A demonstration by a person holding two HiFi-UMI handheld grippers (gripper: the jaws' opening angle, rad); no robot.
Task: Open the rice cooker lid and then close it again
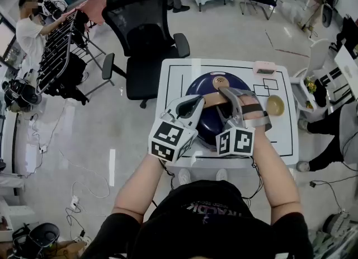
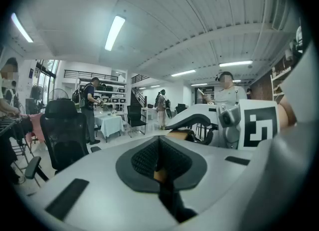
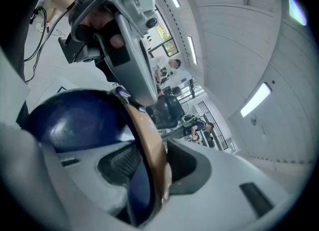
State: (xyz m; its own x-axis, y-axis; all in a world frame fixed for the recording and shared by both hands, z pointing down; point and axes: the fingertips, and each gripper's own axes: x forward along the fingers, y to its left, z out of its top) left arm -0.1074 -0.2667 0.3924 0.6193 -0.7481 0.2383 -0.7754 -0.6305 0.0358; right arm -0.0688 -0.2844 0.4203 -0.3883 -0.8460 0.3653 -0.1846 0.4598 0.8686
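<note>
Left tool (image 1: 197, 106) closed; right tool (image 1: 227, 99) apart, straddling rice cooker handle (image 3: 149, 145) (tan).

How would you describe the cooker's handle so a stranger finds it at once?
On the white table sits a dark blue cooker. Over its top arches the handle, a thin tan band, unlike the round tan bowl nearby.

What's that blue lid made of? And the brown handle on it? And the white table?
The lid looks like glossy dark blue plastic or painted metal, because pale light reflects on its dome. The handle is smooth and tan with a soft shine, so it is probably plastic. The table has a matt white top with black lines printed on it; what it is made of I cannot tell.
</note>
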